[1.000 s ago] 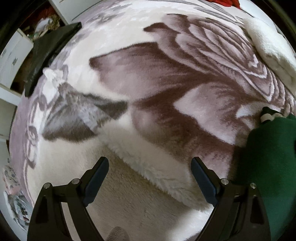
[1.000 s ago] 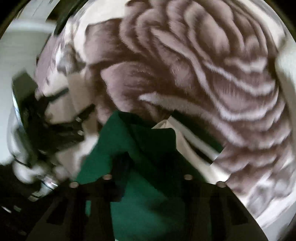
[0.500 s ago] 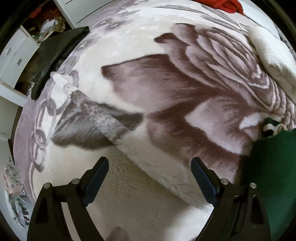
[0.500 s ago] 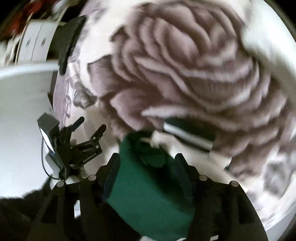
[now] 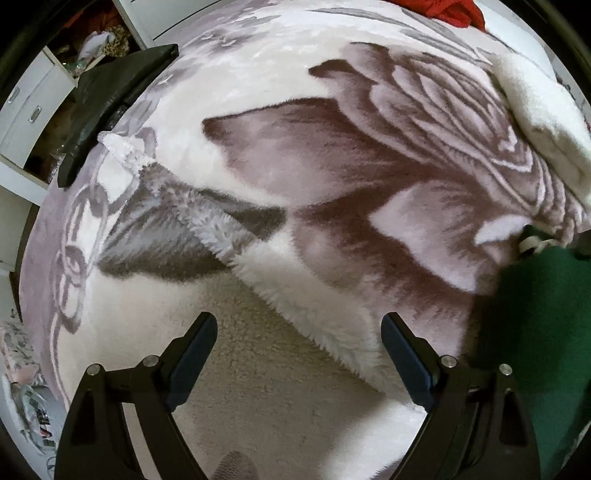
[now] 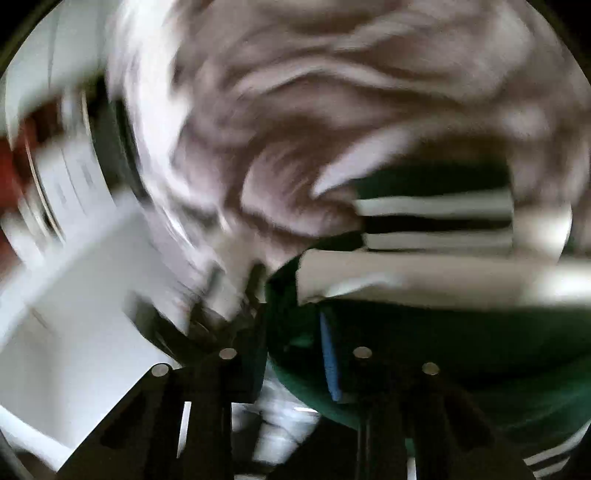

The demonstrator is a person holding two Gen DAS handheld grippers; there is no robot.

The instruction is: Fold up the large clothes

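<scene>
A dark green garment (image 5: 543,325) with white stripes lies at the right edge of the left wrist view, on a plush rose-patterned blanket (image 5: 332,155). My left gripper (image 5: 299,354) is open and empty, hovering over the blanket's cream fleece underside, left of the garment. In the blurred right wrist view the green garment (image 6: 424,332) fills the lower right, with its white-striped part (image 6: 436,221) spread beyond. My right gripper (image 6: 295,332) is shut on the green fabric, which bunches between its fingers.
A folded-back blanket corner (image 5: 177,221) shows grey plush. A black cushion (image 5: 110,96) lies at the far left by white drawers (image 5: 26,107). A cream blanket roll (image 5: 546,122) sits at the right, red cloth (image 5: 454,11) at the top.
The right gripper has swung fast with the green garment, turning the view; the striped part now lies to the right. The left gripper drifted slightly, still open.
</scene>
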